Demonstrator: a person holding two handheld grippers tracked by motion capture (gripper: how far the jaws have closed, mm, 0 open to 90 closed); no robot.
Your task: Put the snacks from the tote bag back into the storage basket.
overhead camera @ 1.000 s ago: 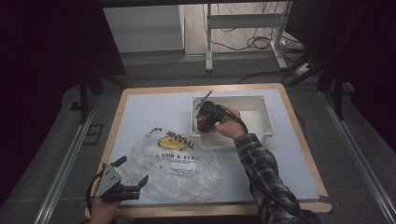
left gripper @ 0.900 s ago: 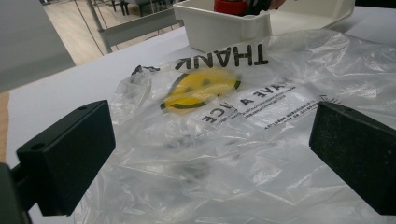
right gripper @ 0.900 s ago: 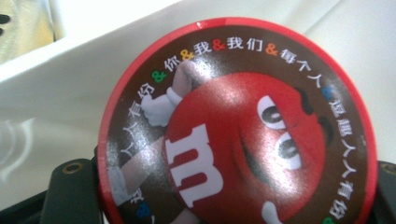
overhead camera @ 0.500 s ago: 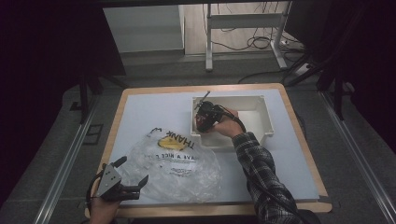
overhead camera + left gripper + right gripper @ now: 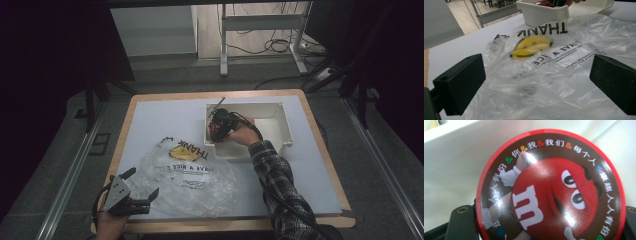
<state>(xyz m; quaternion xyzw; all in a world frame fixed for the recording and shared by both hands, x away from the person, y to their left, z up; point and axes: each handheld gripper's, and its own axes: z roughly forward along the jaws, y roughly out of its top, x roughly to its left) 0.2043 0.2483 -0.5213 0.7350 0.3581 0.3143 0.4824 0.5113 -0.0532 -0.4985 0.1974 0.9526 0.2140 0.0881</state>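
A round red candy tin (image 5: 549,190) with a cartoon face on its brown lid sits between my right gripper's (image 5: 546,221) jaws, which are shut on its sides. In the high view that gripper (image 5: 216,127) is down in the left end of the white bin (image 5: 280,106), and the tin (image 5: 215,133) peeks out red beneath it. My left gripper (image 5: 143,183) rests open at the table's front left, its jaws wide on either side of the crumpled clear plastic bag (image 5: 190,170). The bag (image 5: 564,62) carries a yellow smiley and black print.
The white bin (image 5: 544,13) stands just beyond the bag. The white table top (image 5: 150,120) has a wooden border (image 5: 325,150). Dark floor and metal rails surround it, and a cable trails from the right sleeve.
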